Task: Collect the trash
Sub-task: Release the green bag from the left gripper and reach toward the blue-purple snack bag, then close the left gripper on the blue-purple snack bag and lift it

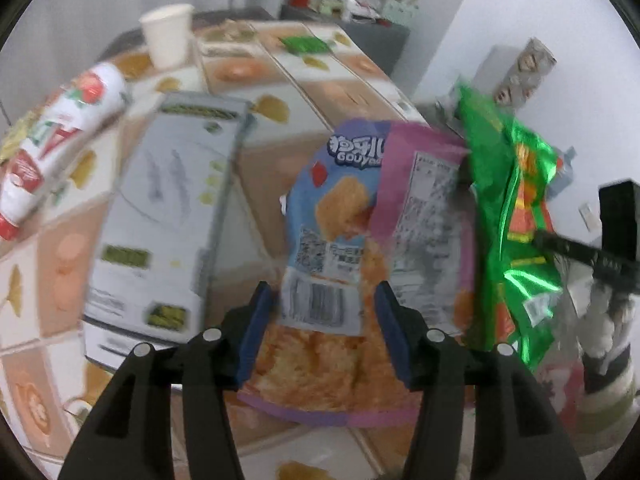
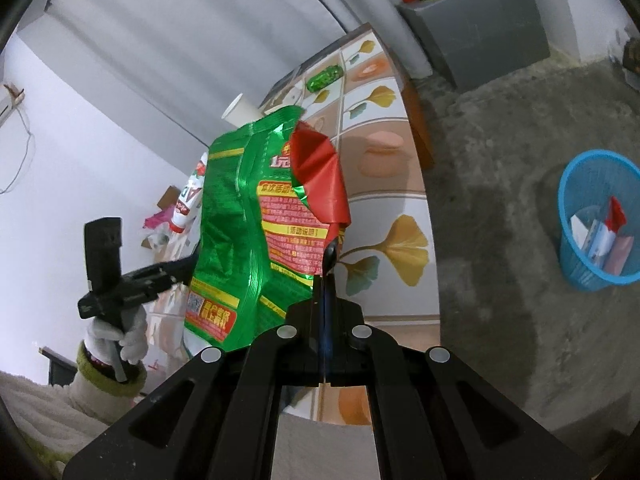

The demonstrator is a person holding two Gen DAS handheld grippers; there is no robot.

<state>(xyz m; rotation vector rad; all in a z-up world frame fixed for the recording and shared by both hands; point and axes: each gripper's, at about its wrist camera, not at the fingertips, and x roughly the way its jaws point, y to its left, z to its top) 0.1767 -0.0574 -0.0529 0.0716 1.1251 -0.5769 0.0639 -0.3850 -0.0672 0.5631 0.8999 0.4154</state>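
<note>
Right tongs clamped tight on the lower edge of the green snack wrapper, held up in the air over the worktop. Left tongs half spread, blue pads either side of the blue-and-purple crisp bag, not pinching it as far as can be judged; picture blurred, so contact uncertain. Blue basket on the floor beyond the worktop's edge, already holding some packaging.

Best to centre the crisp bag between the pads, close on a flat doubled part rather than the loose rim, then lift clear. Likely risks: slippery foil sliding out, or knocking the grey carton just beside it. More waiting on the worktop: ketchup bottle, paper cup, small green packet. Carry both wrappers across to the basket, release above its mouth.
</note>
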